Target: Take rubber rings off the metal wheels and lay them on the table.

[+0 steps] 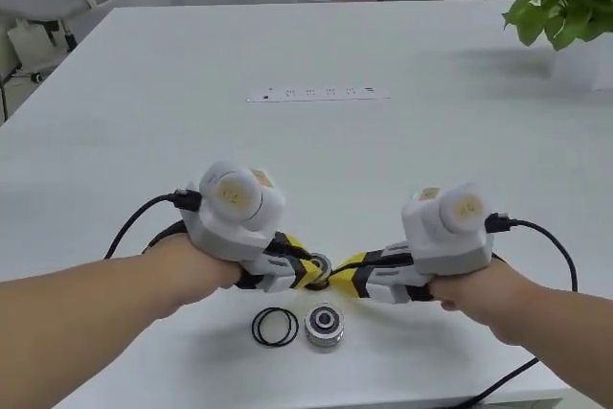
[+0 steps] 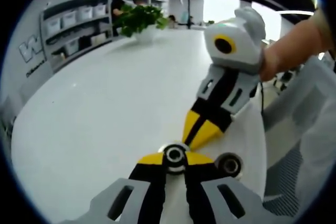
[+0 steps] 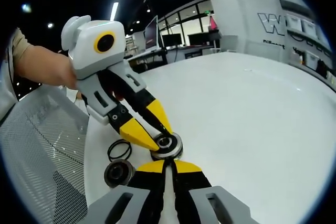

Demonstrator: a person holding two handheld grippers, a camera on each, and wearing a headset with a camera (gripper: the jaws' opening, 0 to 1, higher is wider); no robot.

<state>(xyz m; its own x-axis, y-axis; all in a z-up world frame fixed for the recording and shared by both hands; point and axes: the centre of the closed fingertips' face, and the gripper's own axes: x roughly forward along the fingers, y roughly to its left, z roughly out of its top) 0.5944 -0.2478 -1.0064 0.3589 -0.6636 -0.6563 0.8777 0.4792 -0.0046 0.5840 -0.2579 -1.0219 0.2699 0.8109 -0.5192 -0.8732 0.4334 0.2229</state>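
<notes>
While my left fingers pinch the wheel just above the desk, right fingers sit pressed together at its rim (ring caught? can't tell). Nxt, I reckon: peel ring off, lay it by loose rings.

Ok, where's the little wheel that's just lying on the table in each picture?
Head view: the loose wheel is low in the middle, just right of the black rings.
Left gripper view: low, right of centre.
Right gripper view: low on the left.
Shared landmark: the held wheel, gripped by the left tool. The loose wheel lies close by it.
</notes>
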